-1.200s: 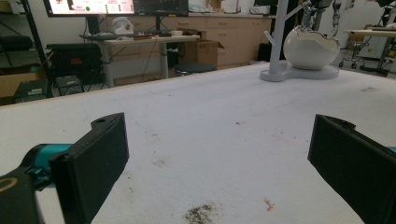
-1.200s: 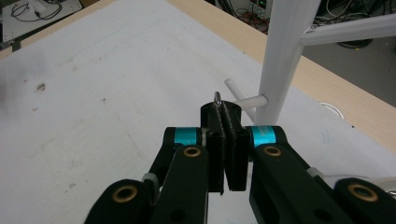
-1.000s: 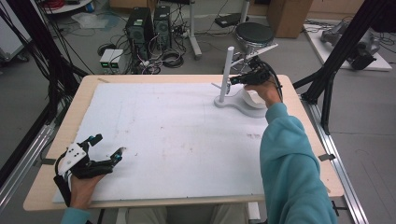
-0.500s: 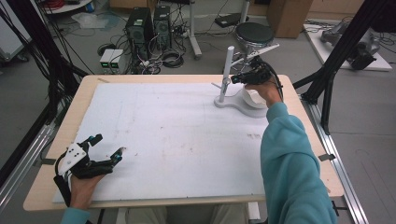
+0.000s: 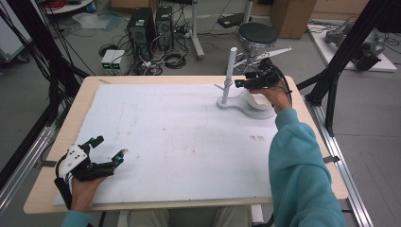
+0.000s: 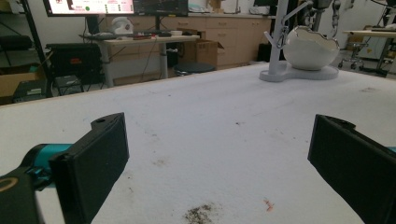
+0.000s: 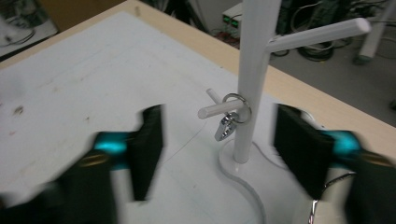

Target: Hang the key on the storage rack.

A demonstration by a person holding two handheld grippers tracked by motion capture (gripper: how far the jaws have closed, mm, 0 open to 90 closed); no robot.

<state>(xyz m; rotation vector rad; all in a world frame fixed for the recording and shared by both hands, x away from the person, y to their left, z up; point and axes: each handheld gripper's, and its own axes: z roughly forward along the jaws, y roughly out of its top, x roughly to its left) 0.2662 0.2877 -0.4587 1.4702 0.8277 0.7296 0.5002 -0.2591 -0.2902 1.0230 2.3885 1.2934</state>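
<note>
A white peg stand (image 5: 230,71) rises at the table's far right on a flat base (image 5: 236,105). A metal key ring with a clasp (image 7: 232,115) hangs on its short lower peg (image 7: 215,110), close to the post (image 7: 250,79). My right gripper (image 5: 239,83) hovers at that peg. In the right gripper view its jaws (image 7: 217,140) stand open on either side of the ring without touching it. They have just been opening, and nothing is pressed between them. My left gripper (image 5: 109,147) rests open on the white mat at the near left, holding nothing (image 6: 217,163).
A white rounded bowl (image 6: 310,44) sits on the stand's base (image 6: 299,74). The white mat (image 5: 179,142) covers most of the wooden table (image 5: 75,118). Small dirt specks (image 6: 198,213) lie in front of the left gripper. A stool and computer towers stand beyond the far edge.
The right gripper's jaws look wider apart beside the post than before, and its hand has barely shifted. The left gripper lies where it was.
</note>
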